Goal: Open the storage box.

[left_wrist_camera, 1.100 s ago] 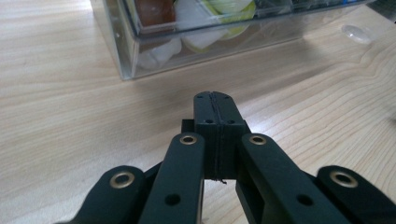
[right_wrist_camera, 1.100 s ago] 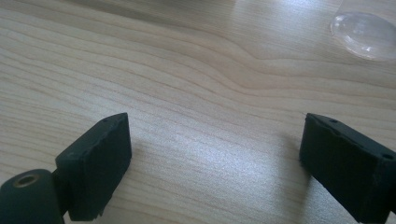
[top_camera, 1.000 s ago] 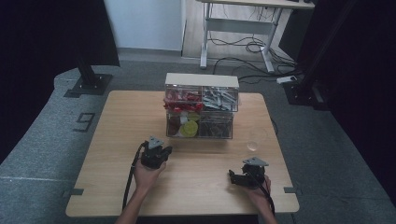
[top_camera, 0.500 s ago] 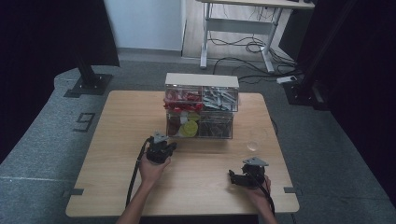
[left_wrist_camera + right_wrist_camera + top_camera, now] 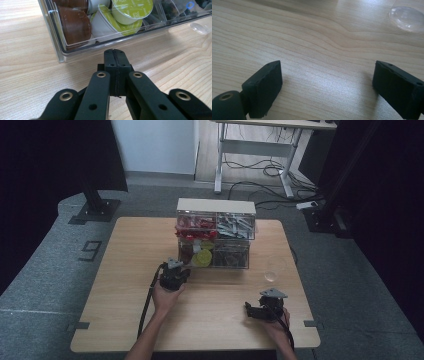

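The clear plastic two-tier drawer organiser (image 5: 216,234) stands at the middle of the pale wooden surface (image 5: 125,270), its lower-left drawer (image 5: 75,47) holding brown and green-lidded coffee capsules (image 5: 132,8). The left gripper (image 5: 174,274) sits just in front of that drawer, fingers pressed fully together on nothing. To open it well, the tips should probably meet the drawer's front edge squarely and low. The right gripper (image 5: 267,306) rests well apart from the organiser, fingers wide open and empty. The left gripper view reveals the capsules; the high view instead shows the upper compartments and a small clear dome-shaped lid (image 5: 272,273) right of the organiser.
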